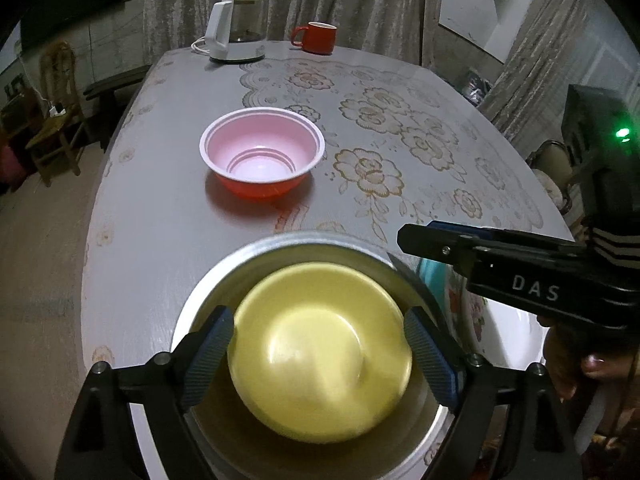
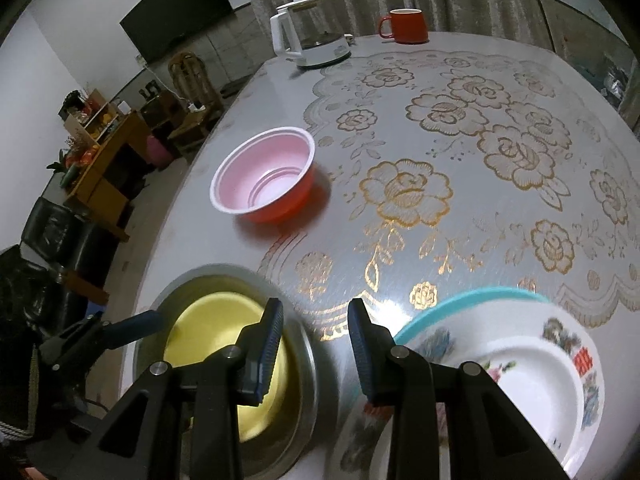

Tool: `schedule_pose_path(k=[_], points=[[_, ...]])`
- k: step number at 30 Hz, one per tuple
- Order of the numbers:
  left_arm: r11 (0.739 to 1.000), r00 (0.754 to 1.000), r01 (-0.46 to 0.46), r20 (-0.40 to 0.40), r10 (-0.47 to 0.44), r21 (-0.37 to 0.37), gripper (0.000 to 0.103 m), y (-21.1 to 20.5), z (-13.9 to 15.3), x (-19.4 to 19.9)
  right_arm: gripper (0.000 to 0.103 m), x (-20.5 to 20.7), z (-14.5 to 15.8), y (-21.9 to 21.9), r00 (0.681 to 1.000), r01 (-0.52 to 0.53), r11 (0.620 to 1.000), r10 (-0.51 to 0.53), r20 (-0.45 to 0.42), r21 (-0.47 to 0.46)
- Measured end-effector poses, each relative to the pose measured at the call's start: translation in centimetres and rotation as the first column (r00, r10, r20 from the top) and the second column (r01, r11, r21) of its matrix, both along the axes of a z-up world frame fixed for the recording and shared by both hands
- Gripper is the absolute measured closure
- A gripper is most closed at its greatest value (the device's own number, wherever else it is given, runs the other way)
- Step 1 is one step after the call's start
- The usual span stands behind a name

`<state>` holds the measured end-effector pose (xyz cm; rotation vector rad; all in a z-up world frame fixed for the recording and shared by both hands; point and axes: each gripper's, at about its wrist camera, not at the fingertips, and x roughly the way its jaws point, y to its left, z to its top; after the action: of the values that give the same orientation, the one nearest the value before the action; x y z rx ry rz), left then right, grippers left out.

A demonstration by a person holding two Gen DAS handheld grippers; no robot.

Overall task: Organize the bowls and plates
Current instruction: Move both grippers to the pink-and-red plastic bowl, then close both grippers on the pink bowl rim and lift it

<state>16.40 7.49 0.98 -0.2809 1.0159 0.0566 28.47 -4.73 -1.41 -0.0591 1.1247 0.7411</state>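
A yellow bowl sits nested inside a steel bowl at the near edge of the table. My left gripper hangs over it, open wide, one blue pad on each side of the yellow bowl; its pads do not clearly press on it. Farther back stands a bowl that is pink inside and red outside, alone. My right gripper is open with a narrow, empty gap, above bare table between the steel bowl and a white flowered plate lying on a teal plate.
A white electric kettle and a red mug stand at the table's far edge. The table's left edge drops to the floor, with chairs and a shelf beyond. A hand grips the right tool's handle.
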Motion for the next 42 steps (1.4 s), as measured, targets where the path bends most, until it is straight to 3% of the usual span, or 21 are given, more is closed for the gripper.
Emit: schedule_pose_path(k=[6, 11, 18, 24, 29, 34, 37, 42], points=[[1.000, 1.000, -0.025, -0.001, 0.025, -0.001, 0.015, 1.7, 0.3, 2.0, 0.070, 2.8, -0.2, 0.8, 1.000, 0.024, 1.000, -0.023, -0.011, 0.020], [0.996, 0.997, -0.073, 0.006, 0.074, -0.051, 0.015, 4.5, 0.7, 3.6, 0.070, 5.4, 0.2, 1.5, 0.999, 0.050, 0.996, -0.049, -0.018, 0.078], [0.968, 0.976, -0.210, 0.029, 0.216, -0.136, 0.015, 9.7, 0.4, 5.7, 0.070, 8.1, 0.1, 3.4, 0.998, 0.066, 0.992, -0.065, -0.020, 0.103], [0.948, 0.965, -0.256, 0.009, 0.262, -0.192, 0.018, 12.3, -1.5, 7.8, 0.070, 9.7, -1.3, 5.9, 0.997, 0.043, 0.994, -0.037, -0.061, 0.096], [0.949, 0.971, -0.236, -0.026, 0.236, -0.209, 0.030, 12.4, -3.0, 9.4, 0.072, 10.4, -2.5, 7.5, 0.997, 0.036, 0.997, -0.031, -0.074, 0.073], [0.957, 0.978, -0.209, -0.045, 0.204, -0.203, 0.042, 11.8, -4.2, 10.1, 0.083, 10.6, -3.6, 8.3, 0.996, 0.012, 0.998, -0.007, -0.087, 0.059], [0.961, 0.982, -0.188, -0.053, 0.181, -0.203, 0.058, 11.4, -4.7, 10.4, 0.089, 10.6, -4.1, 8.4, 0.997, 0.009, 0.999, -0.005, -0.082, 0.046], [0.967, 0.985, -0.169, -0.053, 0.162, -0.191, 0.069, 10.9, -4.8, 10.6, 0.095, 10.3, -4.0, 8.4, 0.998, -0.013, 0.998, 0.016, -0.063, 0.059]])
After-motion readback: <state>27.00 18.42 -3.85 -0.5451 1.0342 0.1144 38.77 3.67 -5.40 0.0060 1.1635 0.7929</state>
